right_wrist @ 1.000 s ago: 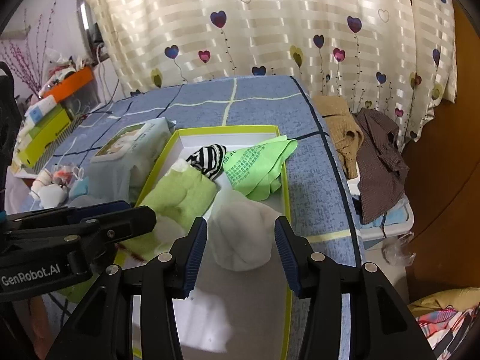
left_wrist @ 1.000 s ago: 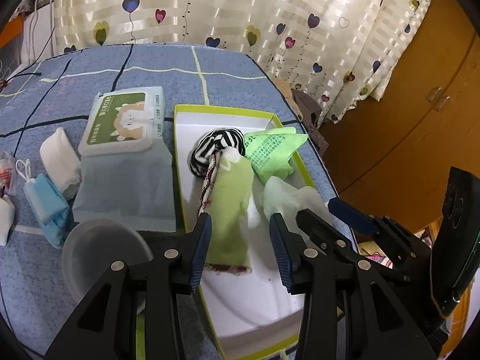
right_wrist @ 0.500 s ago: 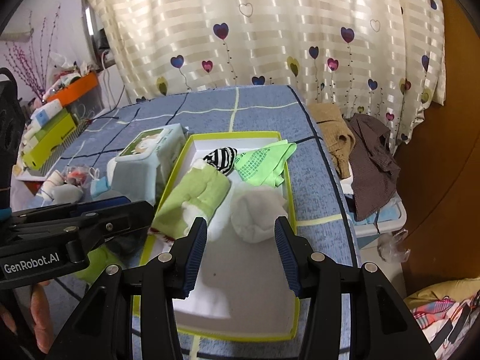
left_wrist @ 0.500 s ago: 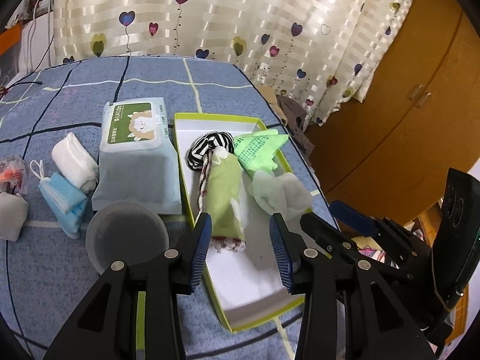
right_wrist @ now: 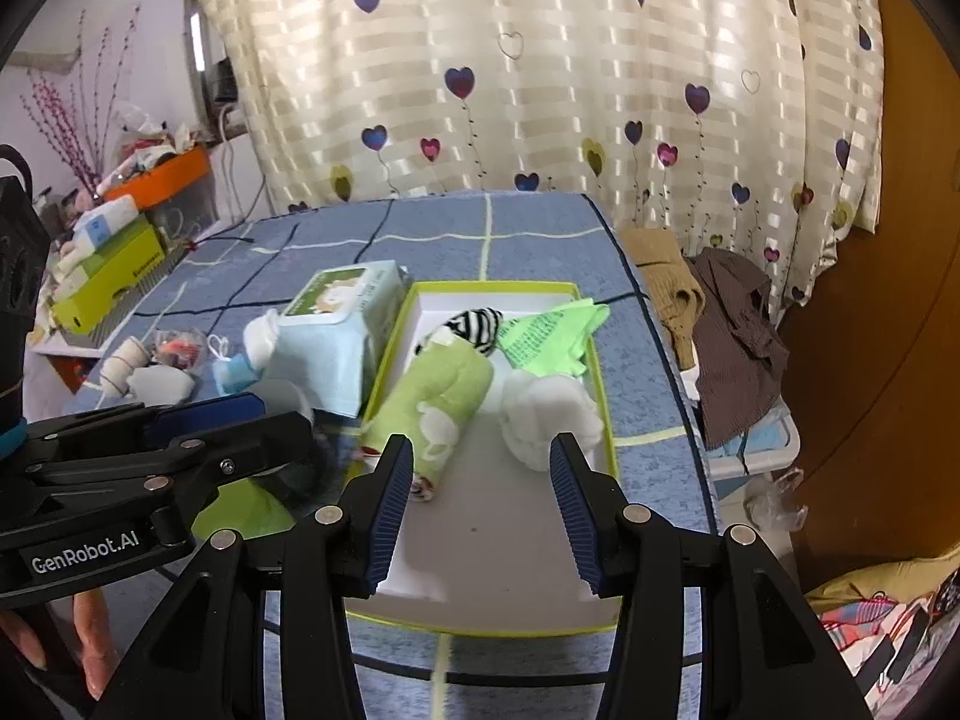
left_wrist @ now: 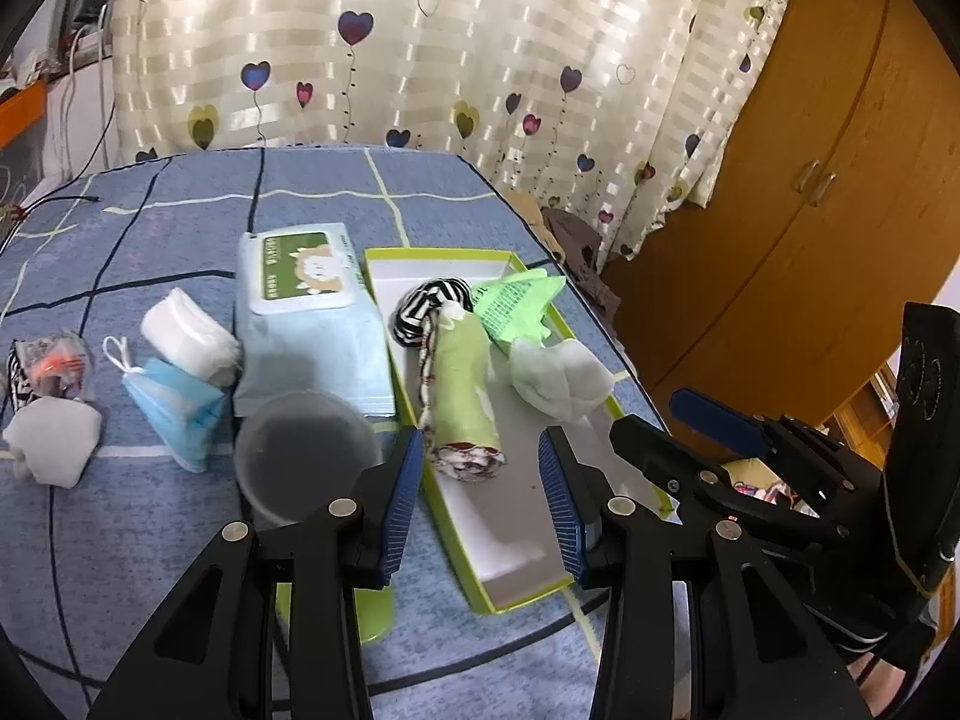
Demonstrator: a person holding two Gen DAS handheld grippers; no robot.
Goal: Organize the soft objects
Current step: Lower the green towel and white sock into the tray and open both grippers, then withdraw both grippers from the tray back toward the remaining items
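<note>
Box [left_wrist: 516,591] holds rolled towel [left_wrist: 463,387], socks; both hand-held grippers [left_wrist: 478,498] [right_wrist: 483,504] gape empty.

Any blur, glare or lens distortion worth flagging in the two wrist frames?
Left wrist: strong fisheye bowing with dark corner vignette; backlit curtain bright but not blown out; the box and its contents are sharp. Right wrist: same bowing; green rolled towel and the area left of it look smeared; the left gripper's fingers are soft.

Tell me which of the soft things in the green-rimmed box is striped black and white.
The small zebra-striped bundle at the box's far end, touching the top of the green rolled towel. The other pieces are plain: a bright green cloth and a white wad.
</note>
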